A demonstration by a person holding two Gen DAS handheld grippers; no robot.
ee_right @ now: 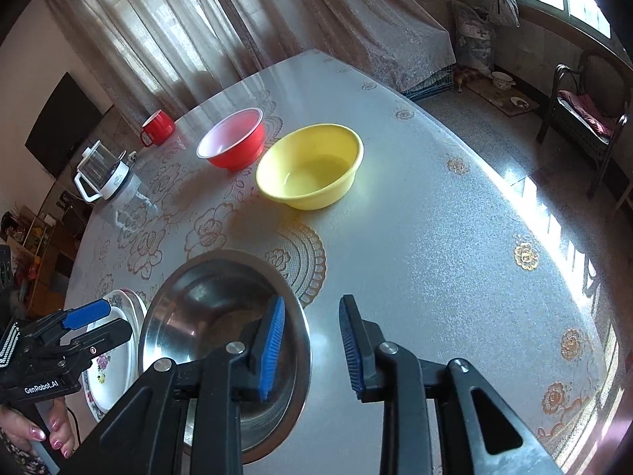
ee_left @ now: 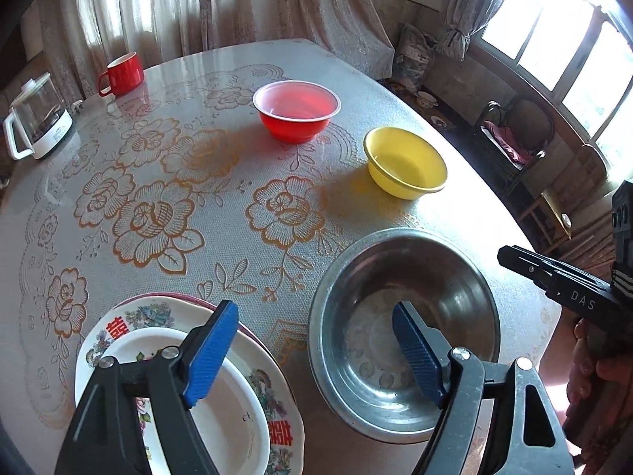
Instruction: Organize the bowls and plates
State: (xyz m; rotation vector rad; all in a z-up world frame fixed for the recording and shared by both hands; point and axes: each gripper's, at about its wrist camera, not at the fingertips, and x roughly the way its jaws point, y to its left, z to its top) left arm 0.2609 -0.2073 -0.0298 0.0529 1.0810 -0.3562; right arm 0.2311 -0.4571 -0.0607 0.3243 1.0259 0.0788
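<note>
With both the left gripper [ee_left: 316, 350] and right gripper [ee_right: 311, 346] apart and empty, plates [ee_left: 257, 360] sit stacked at the desk's near edge, while the steel bowl [ee_left: 344, 277], yellow bowl [ee_left: 405, 162] and red bowl [ee_left: 296, 109] remain unnested.

Plates and bowls spread over a round table [ee_left: 166, 182].

In the left wrist view, a small plate [ee_left: 225, 407] lies stacked on a larger plate [ee_left: 277, 392] at the near left edge, with the metal bowl [ee_left: 403, 328] just beside them to the right. Behind the metal bowl stands a plastic bowl [ee_left: 405, 162], and farther back and to its left a second plastic bowl [ee_left: 296, 111], well apart from the stack. At the far left rim sit a mug [ee_left: 122, 73] and, nearer, an electric kettle [ee_left: 37, 118].
</note>
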